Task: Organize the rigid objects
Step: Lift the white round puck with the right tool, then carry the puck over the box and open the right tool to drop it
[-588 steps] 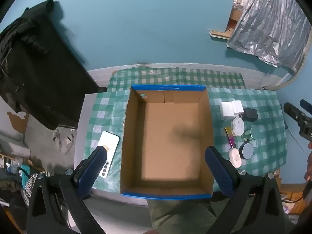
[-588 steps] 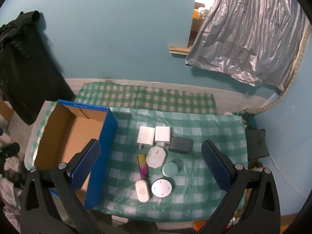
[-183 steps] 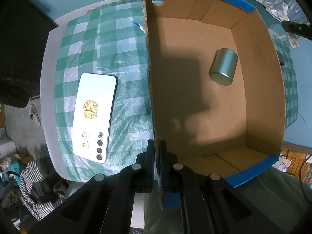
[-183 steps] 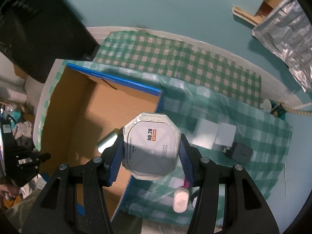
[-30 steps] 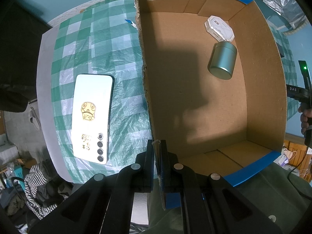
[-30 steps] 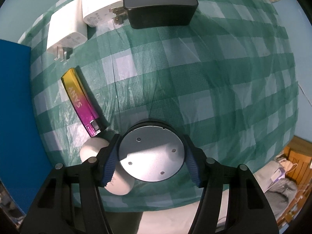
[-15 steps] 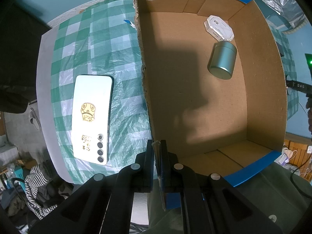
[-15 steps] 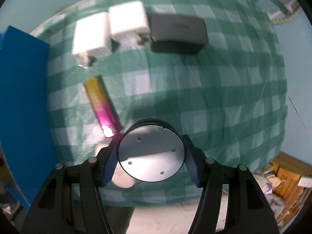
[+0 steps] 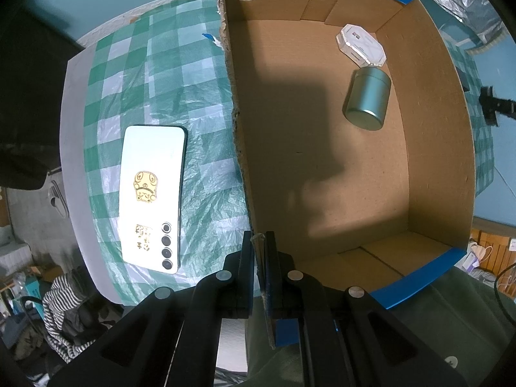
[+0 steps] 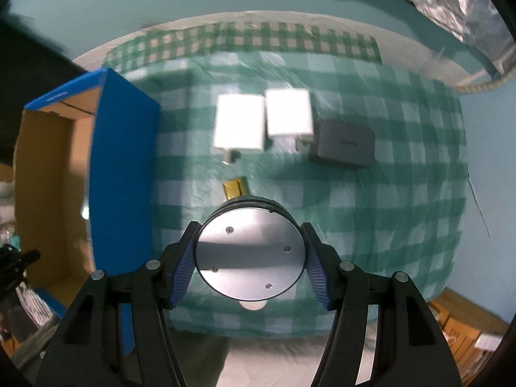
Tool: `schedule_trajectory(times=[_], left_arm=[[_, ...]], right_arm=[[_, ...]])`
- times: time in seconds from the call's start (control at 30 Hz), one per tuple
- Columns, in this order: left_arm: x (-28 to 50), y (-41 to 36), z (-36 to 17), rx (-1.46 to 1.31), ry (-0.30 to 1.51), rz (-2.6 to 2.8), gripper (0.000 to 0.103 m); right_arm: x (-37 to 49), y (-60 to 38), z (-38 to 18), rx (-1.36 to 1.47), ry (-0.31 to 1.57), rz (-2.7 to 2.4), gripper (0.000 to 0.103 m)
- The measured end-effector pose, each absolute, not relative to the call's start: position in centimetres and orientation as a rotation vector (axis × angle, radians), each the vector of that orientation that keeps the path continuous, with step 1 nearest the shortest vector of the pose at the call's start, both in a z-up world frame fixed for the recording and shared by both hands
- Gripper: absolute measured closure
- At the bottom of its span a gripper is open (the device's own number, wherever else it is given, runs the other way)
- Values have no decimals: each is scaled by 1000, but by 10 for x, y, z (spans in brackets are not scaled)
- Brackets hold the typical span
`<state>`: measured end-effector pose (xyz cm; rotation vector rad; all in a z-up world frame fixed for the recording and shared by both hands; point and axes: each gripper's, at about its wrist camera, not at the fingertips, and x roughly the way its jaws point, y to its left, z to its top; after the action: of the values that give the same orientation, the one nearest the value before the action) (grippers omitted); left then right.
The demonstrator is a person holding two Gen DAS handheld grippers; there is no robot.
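Observation:
My right gripper (image 10: 250, 271) is shut on a round silver disc (image 10: 250, 254), held in the air above the checked cloth. Below it lie two white chargers (image 10: 238, 122) (image 10: 289, 113), a black adapter (image 10: 345, 143) and a coloured lighter (image 10: 236, 189), mostly hidden by the disc. My left gripper (image 9: 259, 251) is shut on the near left wall of the cardboard box (image 9: 238, 148). Inside the box lie a green tin (image 9: 367, 98) on its side and a white octagonal case (image 9: 360, 44) in the far right corner.
A white phone (image 9: 150, 193) lies face down on the cloth left of the box. The box (image 10: 122, 174) stands left of the loose items in the right wrist view. A small white object (image 10: 253, 305) peeks out under the disc. Silver foil (image 10: 451, 6) hangs at the back right.
My right gripper has lifted the silver disc off the cloth and drawn back, so the table looks smaller and the box has come into view at left. The left gripper has not moved.

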<state>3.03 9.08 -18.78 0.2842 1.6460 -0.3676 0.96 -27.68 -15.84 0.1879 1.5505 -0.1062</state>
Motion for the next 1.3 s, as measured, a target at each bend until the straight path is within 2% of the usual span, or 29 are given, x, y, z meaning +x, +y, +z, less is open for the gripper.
schedule_trajectory(times=[0.53,1.3], left_arm=[[32,88,-188,294,1642,-370,98],[31,86,-188,299,1644,-372,98]], right_arm=[[49,-207,-114,8,1480,108,41],[60,-122,-122,-180,1484,329,41]])
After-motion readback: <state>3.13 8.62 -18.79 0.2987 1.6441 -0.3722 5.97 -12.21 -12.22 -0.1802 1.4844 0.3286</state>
